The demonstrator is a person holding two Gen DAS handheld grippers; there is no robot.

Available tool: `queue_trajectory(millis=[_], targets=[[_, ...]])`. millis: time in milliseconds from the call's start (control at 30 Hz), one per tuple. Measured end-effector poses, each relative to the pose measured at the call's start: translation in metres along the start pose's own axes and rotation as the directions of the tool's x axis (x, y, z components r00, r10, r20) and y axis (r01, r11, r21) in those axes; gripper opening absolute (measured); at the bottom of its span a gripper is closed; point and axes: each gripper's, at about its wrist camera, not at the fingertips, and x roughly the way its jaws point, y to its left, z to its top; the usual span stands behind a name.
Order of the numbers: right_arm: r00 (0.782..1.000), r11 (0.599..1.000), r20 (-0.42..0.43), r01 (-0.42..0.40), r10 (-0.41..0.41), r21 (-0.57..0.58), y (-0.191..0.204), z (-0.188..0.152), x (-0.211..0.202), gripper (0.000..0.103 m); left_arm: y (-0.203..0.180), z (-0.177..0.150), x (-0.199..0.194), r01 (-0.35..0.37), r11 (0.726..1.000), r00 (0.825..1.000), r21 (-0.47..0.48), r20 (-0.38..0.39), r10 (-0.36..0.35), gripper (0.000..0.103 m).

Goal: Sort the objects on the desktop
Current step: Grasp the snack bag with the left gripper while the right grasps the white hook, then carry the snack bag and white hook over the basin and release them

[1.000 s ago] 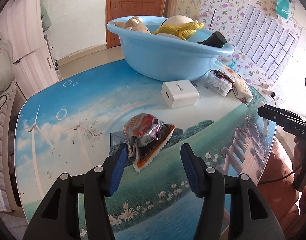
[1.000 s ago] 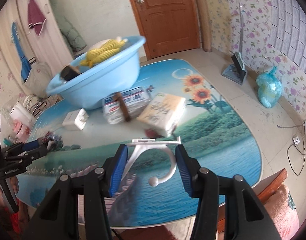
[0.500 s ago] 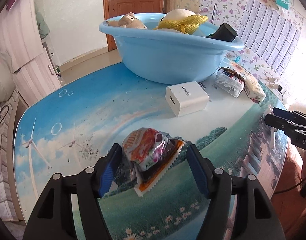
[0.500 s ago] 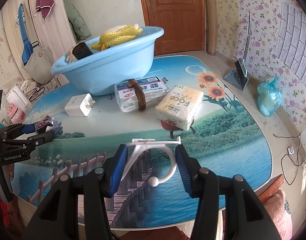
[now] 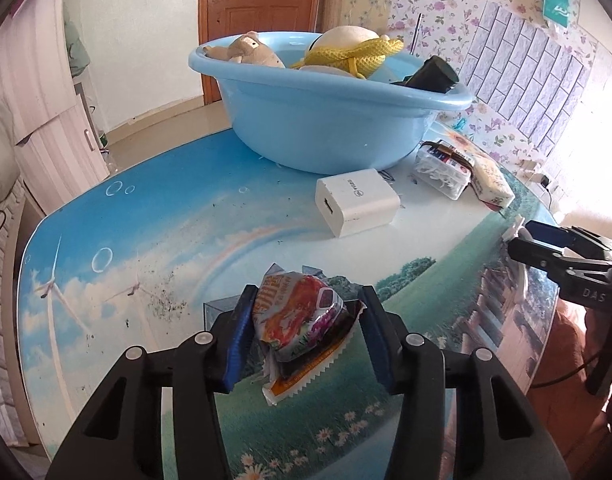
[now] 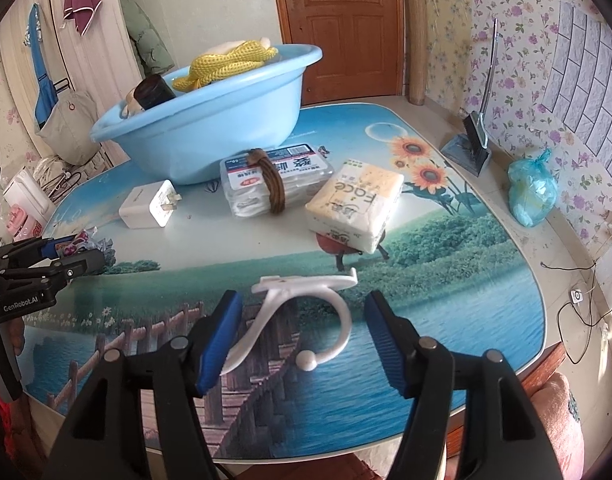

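A bunch of colourful snack packets (image 5: 302, 320) sits at the near edge of the picture-printed table (image 5: 146, 232). My left gripper (image 5: 306, 320) has its closing jaws around the bunch, and both blue pads touch its sides. A white plastic hook (image 6: 302, 316) lies on the table between the jaws of my right gripper (image 6: 304, 312). Those jaws are opening, and the right pad stands clear of the hook. The light blue basin (image 6: 210, 120) at the back holds a yellow net, a plush toy and a dark jar.
In front of the basin lie a white charger (image 6: 146, 208), a clear box with a brown band (image 6: 274, 184) and a tissue pack (image 6: 354, 204). The right gripper (image 5: 546, 248) shows at the table's right edge. A dustpan and a blue bag stand on the floor.
The left jaws slid forward around the snack packets and narrowed onto them. The right jaws, earlier tight on the white hook, have spread apart, and the hook rests on the table.
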Motion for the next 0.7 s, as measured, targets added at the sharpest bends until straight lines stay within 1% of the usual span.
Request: queue_trajectory(millis=[167,233,267,333,467,700], targets=[[1.000,1.000,0.011,0.024,-0.024,-0.019,0.003,0.000,0.003,0.065,-0.001,0.003,-0.010,0.006,1.000,1.000,-0.006,0.019,-0.006,0.048],[1.000,0.999,0.013,0.021,-0.020,-0.030,0.005,0.000,0.003,0.065,-0.002,0.004,-0.014,0.001,1.000,1.000,-0.005,0.022,-0.001,0.048],[1.000,0.999,0.015,0.009,-0.008,-0.036,0.005,0.000,0.002,0.061,-0.002,0.005,-0.014,-0.006,1.000,1.000,-0.004,0.015,0.006,0.048],[1.000,0.999,0.018,0.002,-0.002,-0.047,0.007,-0.001,0.001,0.049,-0.003,0.007,-0.018,-0.025,1.000,1.000,-0.009,0.008,0.025,0.048],[0.999,0.998,0.041,-0.009,0.012,-0.063,0.010,-0.001,-0.005,0.048,-0.004,0.011,-0.033,-0.009,1.000,1.000,-0.026,0.028,0.010,0.048],[0.994,0.998,0.098,-0.038,0.043,-0.049,0.012,0.007,-0.023,0.048,-0.013,0.023,-0.059,-0.007,1.000,0.996,-0.006,0.094,0.008,0.048]])
